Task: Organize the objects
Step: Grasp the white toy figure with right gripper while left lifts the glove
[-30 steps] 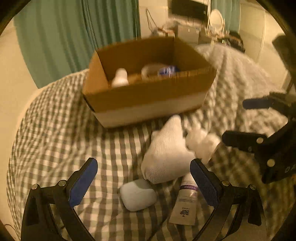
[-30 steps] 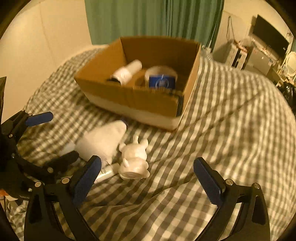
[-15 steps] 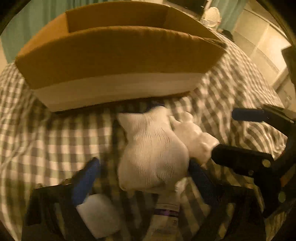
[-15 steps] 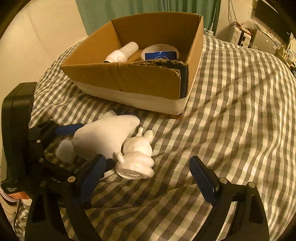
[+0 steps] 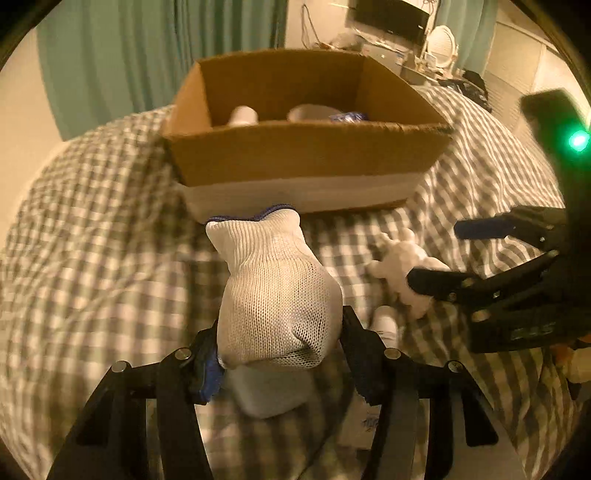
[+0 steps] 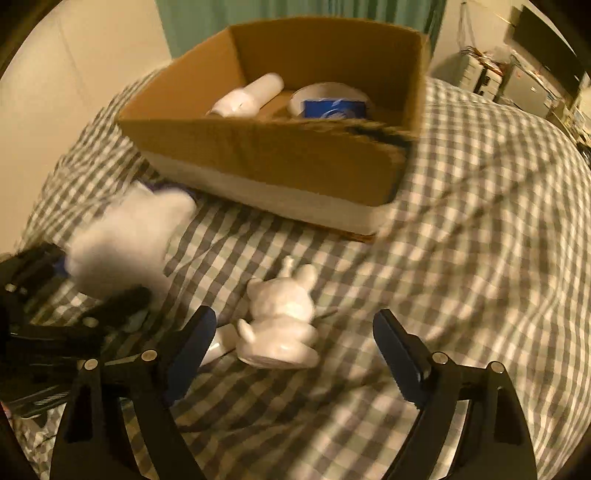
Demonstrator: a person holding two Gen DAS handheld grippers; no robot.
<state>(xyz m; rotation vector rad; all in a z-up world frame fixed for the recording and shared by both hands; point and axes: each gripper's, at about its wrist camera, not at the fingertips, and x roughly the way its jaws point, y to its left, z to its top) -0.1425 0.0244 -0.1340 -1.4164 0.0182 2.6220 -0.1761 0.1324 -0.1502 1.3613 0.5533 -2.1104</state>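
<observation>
My left gripper (image 5: 279, 349) is shut on a white knit glove (image 5: 275, 295) and holds it above the checked bedcover, in front of the cardboard box (image 5: 306, 155). The glove also shows blurred in the right wrist view (image 6: 122, 243). My right gripper (image 6: 293, 343) is open, with a white figurine (image 6: 282, 321) lying on its side between and just ahead of its fingers. The figurine also shows in the left wrist view (image 5: 402, 266). The box (image 6: 273, 155) holds a white bottle (image 6: 247, 96), a white bowl (image 6: 328, 92) and a blue packet (image 6: 334, 109).
Under the glove lie a pale blue-grey case (image 5: 269, 391) and a white tube (image 5: 384, 328) on the checked bedcover (image 6: 480, 258). Green curtains (image 5: 147, 55) hang behind the box. A desk with a screen (image 5: 391, 18) stands at the far right.
My left gripper closed on the glove and lifted it off the bed. My right gripper moved in toward the figurine, which now lies between its open fingers.
</observation>
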